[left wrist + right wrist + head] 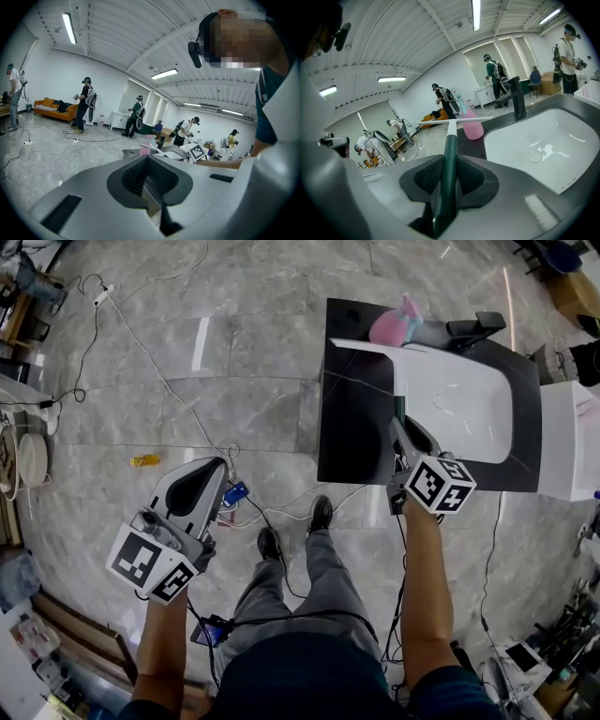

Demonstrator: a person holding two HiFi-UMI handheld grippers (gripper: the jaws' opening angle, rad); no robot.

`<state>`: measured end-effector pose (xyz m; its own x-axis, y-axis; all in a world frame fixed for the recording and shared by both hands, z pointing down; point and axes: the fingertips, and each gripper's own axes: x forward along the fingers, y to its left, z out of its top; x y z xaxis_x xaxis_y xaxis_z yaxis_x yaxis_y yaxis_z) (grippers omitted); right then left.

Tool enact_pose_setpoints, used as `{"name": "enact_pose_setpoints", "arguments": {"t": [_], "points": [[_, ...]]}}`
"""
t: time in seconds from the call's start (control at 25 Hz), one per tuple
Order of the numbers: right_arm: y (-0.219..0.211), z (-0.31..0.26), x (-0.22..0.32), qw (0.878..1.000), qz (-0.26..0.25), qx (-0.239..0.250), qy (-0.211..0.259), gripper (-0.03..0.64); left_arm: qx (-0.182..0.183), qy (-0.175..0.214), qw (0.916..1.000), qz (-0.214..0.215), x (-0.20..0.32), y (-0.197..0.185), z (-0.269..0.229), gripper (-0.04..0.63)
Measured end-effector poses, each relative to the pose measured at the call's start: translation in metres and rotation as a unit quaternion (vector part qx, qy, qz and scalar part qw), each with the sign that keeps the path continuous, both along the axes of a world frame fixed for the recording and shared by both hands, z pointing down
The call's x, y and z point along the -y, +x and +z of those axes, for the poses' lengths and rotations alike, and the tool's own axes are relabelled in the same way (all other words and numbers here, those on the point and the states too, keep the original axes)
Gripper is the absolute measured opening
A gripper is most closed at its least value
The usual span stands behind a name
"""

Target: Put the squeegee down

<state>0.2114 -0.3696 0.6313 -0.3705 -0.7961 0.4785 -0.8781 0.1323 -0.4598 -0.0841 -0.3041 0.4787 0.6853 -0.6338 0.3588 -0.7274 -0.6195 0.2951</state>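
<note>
Gripping the squeegee (449,140) by its green handle, the right gripper (449,163) holds it above the counter's (354,432) near edge, beside the sink (543,140). The left gripper (148,163) is closed and empty.

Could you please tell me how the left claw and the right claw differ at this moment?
The right claw is shut on the squeegee's green handle; the left claw is shut on nothing. The right claw hangs by the sink; the left claw hangs over the floor, away from it. Both have grey bodies.
</note>
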Motion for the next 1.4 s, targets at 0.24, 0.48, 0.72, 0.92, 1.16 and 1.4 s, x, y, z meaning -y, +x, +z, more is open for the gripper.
{"name": "enact_pose_setpoints", "arguments": {"t": [0.24, 0.48, 0.72, 0.92, 1.16, 1.4], "points": [[-0.002, 0.019, 0.004, 1.0, -0.004, 0.0, -0.01, 0.1, 0.0, -0.004, 1.0, 0.0, 0.006, 0.006, 0.009, 0.005], [-0.003, 0.041, 0.009, 1.0, -0.003, 0.0, -0.019, 0.1, 0.001, -0.01, 0.9999, 0.001, 0.01, 0.01, 0.022, 0.005], [-0.005, 0.056, 0.012, 1.0, -0.007, -0.002, -0.029, 0.1, -0.002, -0.016, 0.9999, -0.001, 0.011, 0.015, 0.032, 0.005], [-0.004, 0.067, 0.014, 0.999, -0.01, -0.01, -0.037, 0.1, -0.004, -0.021, 0.9998, -0.004, 0.009, 0.017, 0.038, 0.005], [-0.004, 0.081, 0.018, 0.999, -0.009, -0.021, -0.043, 0.1, -0.002, -0.026, 0.9996, -0.008, 0.009, 0.016, 0.046, 0.005], [-0.008, 0.087, 0.02, 0.998, -0.011, -0.04, -0.042, 0.101, -0.003, -0.026, 0.9996, -0.009, 0.009, 0.015, 0.046, 0.005]]}}
